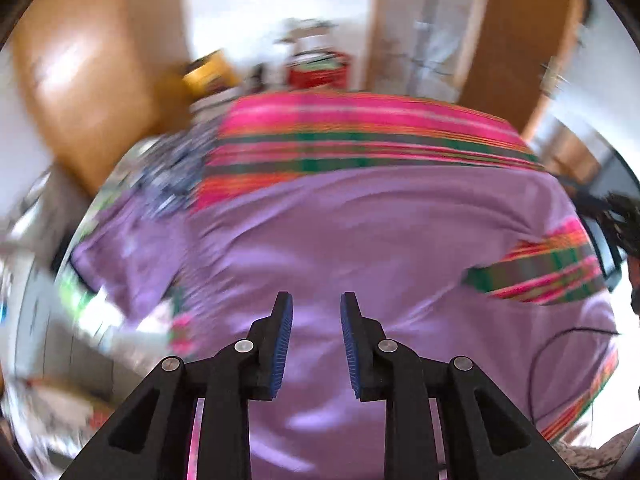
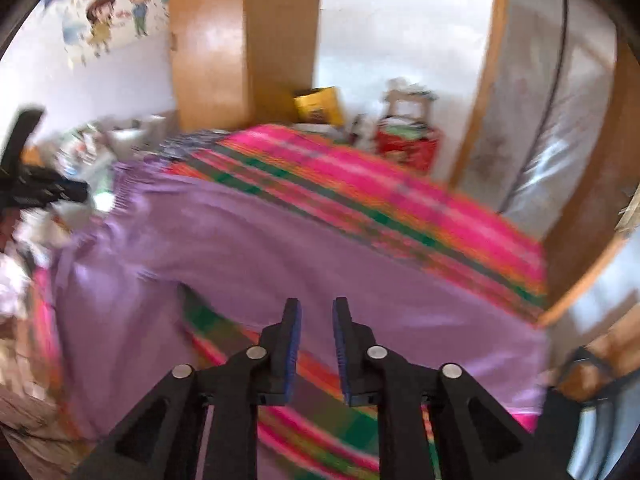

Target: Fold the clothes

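A large purple garment lies spread across a bed, over a pink, green and orange striped blanket. My left gripper hovers open above the garment's near part, with nothing between its blue pads. In the right wrist view the same purple garment fills the middle, and a strip of striped blanket shows through beneath my right gripper, which is open and empty. The other gripper appears as a black shape at the far left. Both views are blurred by motion.
Wooden wardrobe panels stand behind the bed. A red basket and a yellow box sit past the bed's far end. A patterned dark cloth and clutter lie at the bed's left side. A cable trails at the right.
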`<state>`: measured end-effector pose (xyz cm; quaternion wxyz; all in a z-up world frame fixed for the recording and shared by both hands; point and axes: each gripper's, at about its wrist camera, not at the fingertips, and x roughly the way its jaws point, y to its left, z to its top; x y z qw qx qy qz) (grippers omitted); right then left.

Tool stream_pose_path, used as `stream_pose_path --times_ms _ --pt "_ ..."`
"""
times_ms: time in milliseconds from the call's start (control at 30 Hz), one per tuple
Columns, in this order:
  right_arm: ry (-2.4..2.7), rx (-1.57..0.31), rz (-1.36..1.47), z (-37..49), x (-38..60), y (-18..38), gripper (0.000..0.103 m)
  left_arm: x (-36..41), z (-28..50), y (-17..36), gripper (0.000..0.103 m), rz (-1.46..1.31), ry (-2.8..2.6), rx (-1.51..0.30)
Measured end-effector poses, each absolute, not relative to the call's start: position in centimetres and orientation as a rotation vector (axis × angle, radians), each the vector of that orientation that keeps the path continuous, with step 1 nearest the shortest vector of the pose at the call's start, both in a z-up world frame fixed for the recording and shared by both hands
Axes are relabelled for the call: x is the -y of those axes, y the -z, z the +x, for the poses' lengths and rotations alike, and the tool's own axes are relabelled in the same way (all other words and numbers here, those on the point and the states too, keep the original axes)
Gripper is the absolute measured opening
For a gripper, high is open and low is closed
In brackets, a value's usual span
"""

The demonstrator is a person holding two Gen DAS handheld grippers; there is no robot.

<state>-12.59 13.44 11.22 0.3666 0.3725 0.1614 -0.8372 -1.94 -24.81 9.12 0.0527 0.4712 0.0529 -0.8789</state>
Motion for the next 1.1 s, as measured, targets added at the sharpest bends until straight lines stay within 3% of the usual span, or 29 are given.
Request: stream_pose_path --times_ms 233,467,700,833,1100 --pt "1.956 -0.455 0.997 -8.9 -5.4 -7.1 0.022 31.0 2.2 -4.8 0.026 1.475 2.515 -0.331" --pt "1.777 -0.529 0.974 -3.8 -0.2 -5.0 0.026 31.8 3.4 -2.3 0.026 1.545 2.506 -0.375" --pt "1.646 -0.566 0.935 -0.1 3.4 -4.3 0.028 35.1 6.7 -3.6 0.026 1.520 2.366 -0.267" --pt "1.654 -0.533 0.936 -0.1 4.5 -4.4 0.028 37.3 8.7 -4.5 0.026 1.452 2.352 -0.330" --pt "1.675 -0.528 0.942 0.8 7.0 -3.8 0.029 32.9 3.2 -2.8 0.026 1.539 2.576 -0.371"
